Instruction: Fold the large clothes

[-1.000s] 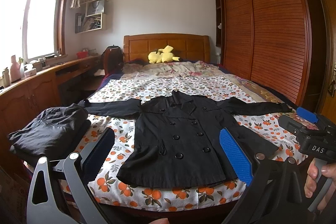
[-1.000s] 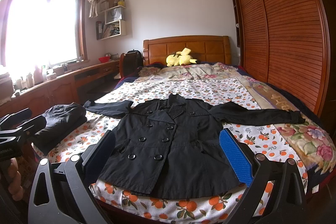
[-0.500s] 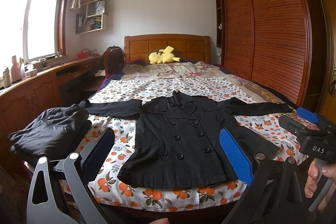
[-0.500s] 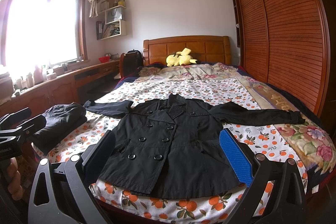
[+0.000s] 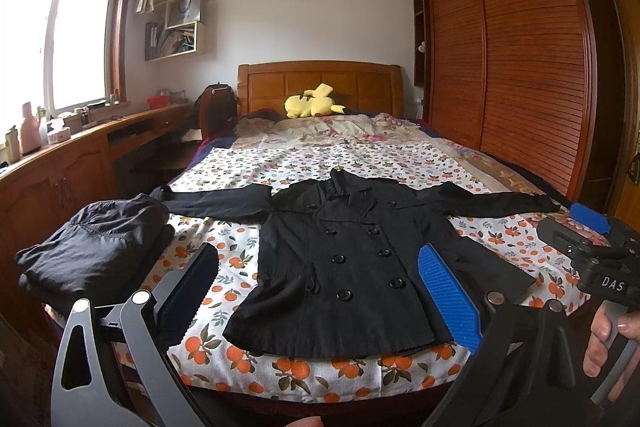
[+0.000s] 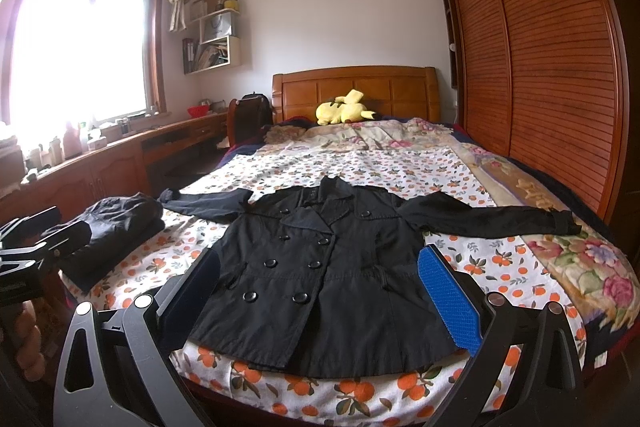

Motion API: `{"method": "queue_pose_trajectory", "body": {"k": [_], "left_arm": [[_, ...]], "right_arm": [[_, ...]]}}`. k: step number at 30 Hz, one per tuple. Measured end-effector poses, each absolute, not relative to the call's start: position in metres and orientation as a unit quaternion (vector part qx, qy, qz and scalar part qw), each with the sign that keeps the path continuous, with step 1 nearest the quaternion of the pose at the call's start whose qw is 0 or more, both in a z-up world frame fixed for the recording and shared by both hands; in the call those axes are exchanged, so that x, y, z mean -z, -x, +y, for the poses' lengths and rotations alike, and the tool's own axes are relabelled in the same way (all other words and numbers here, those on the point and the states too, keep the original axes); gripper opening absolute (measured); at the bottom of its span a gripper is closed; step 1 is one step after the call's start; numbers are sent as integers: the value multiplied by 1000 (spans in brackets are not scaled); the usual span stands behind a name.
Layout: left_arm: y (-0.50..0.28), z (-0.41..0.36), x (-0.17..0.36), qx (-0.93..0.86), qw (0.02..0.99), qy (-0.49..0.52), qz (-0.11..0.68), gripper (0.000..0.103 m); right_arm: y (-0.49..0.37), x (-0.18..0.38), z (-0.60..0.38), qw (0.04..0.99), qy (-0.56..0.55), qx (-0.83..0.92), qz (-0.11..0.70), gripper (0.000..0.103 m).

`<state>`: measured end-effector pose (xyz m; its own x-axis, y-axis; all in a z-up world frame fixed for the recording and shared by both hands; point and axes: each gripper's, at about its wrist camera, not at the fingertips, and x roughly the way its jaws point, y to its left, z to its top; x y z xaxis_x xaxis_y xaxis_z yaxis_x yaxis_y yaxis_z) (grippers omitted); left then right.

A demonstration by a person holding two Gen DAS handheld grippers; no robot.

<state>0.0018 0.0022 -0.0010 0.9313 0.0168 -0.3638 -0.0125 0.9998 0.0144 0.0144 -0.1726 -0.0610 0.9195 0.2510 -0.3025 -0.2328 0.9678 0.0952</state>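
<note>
Left two-finger gripper with black and blue ribbed pads (image 5: 318, 301): jaws spread wide, nothing between them, held off the foot of the bed. Right two-finger gripper of the same make (image 6: 318, 301): likewise spread wide and empty, held level beside it. Judged a ready stance ahead of a first grasp; no contact with cloth from either.

Black double-breasted button-front coat (image 6: 320, 275): laid face up and flat near the foot of the bed, collar toward the headboard, hem close to the near edge, both sleeves stretched out sideways. Layout judged deliberate, giving clear access to the sleeves and hem for folding. Resting on an orange-print white bedsheet (image 6: 500, 259).

Folded dark garments in a stack (image 5: 96, 247): set at the left corner of the bed, just beside the left sleeve end; judged finished work put aside.

Yellow plush toy (image 5: 312, 103) at the wooden headboard, well apart from the coat.

Hidden or unclear: hem partly masked by the blue pads; right sleeve cuff partly covered by the other gripper in the left view; far side of the stack out of sight; coat underside not visible.
</note>
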Motion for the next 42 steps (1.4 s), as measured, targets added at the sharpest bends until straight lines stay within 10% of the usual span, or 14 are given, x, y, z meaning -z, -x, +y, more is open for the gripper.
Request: {"method": "queue_pose_trajectory", "body": {"k": [42], "left_arm": [[-26,19,21,-20,979,-2,204,101]], "right_arm": [[-39,74,-161,976,-17,-127,176,96]]}}
